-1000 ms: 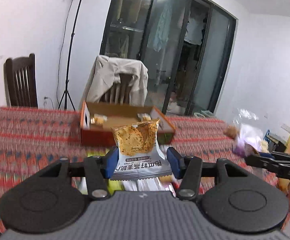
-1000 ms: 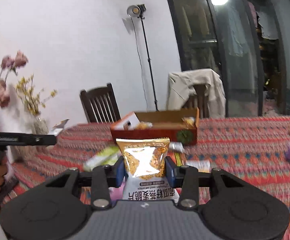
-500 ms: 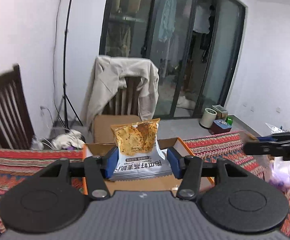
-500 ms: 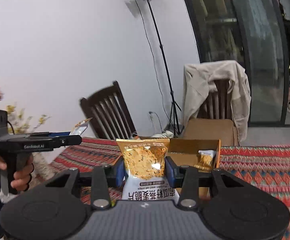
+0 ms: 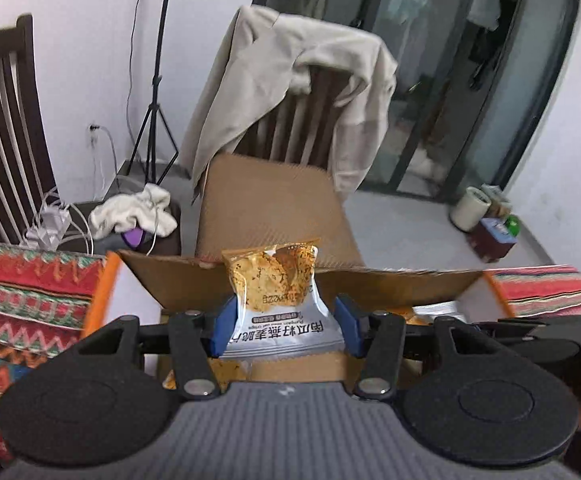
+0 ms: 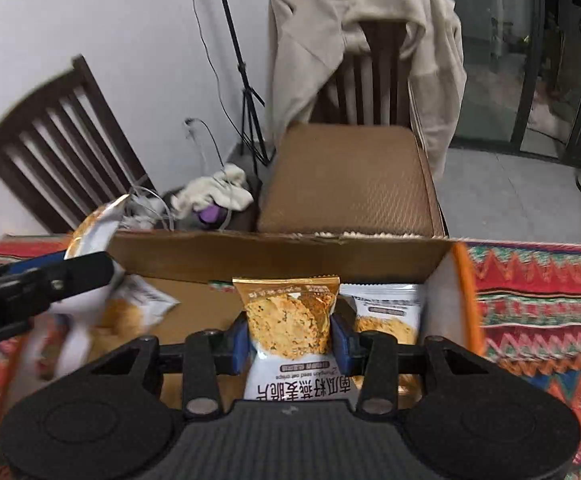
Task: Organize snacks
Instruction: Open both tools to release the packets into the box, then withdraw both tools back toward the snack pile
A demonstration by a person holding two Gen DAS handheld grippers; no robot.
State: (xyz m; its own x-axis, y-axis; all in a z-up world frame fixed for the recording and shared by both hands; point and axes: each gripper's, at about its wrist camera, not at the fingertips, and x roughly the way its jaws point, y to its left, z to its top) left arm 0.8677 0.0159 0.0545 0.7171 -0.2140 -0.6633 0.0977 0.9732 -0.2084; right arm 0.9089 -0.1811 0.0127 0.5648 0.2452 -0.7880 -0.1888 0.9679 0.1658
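Both my hands have swung forward from the open table, and each packet now hangs over the cardboard box. My left gripper, jaws partly closed, pinches one crisp packet above the box's left half. My right gripper clamps its own packet, with a stored packet at three o'clock. Release comes next, I judge.

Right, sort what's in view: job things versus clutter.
Job: left gripper and its crisp packet; right gripper and its crisp packet; cardboard box; packet already inside.
Clutter: draped jacket, chairs, light stand, rag.
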